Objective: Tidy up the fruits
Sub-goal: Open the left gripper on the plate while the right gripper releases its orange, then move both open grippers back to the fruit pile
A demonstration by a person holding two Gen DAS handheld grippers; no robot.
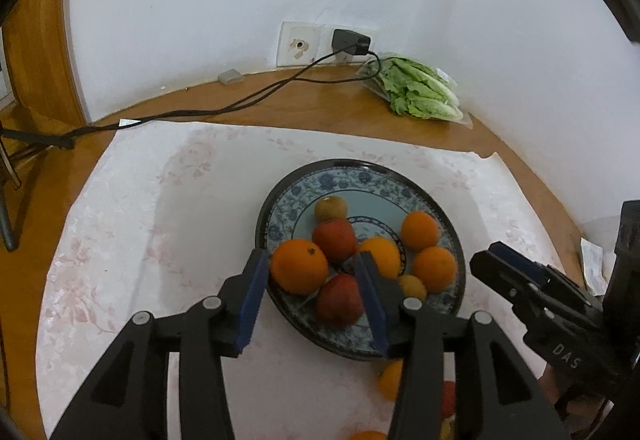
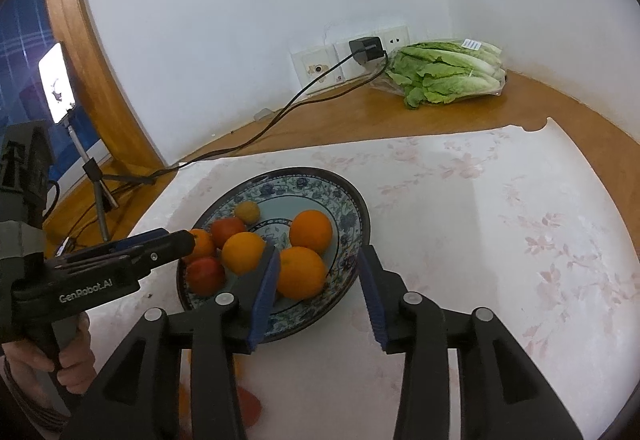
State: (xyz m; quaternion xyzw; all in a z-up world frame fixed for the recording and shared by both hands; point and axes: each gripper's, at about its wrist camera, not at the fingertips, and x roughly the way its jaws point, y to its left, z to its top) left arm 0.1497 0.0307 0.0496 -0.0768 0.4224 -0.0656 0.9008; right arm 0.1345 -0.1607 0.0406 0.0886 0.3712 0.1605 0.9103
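Observation:
A blue floral plate (image 1: 348, 176) (image 2: 304, 182) on the white mat holds several oranges, two red apples (image 1: 334, 240) and two small yellow-brown fruits. My left gripper (image 1: 311, 258) is open over the plate's near left side. A big orange (image 1: 299, 266) sits between its pads against the left one, with a gap to the right pad. My right gripper (image 2: 320, 254) is open at the plate's near right edge. Another orange (image 2: 300, 272) lies by its left pad, apart from the right pad. Each gripper shows side-on in the other view, left gripper (image 2: 188, 238), right gripper (image 1: 486, 256).
More fruit lies on the mat nearer me, partly hidden under the grippers: an orange (image 1: 390, 380) and a red fruit (image 2: 250, 406). Bagged lettuce (image 2: 444, 74) lies by the wall. A charger cable (image 1: 240, 102) crosses the wooden table. A phone on a tripod (image 2: 58, 82) stands left.

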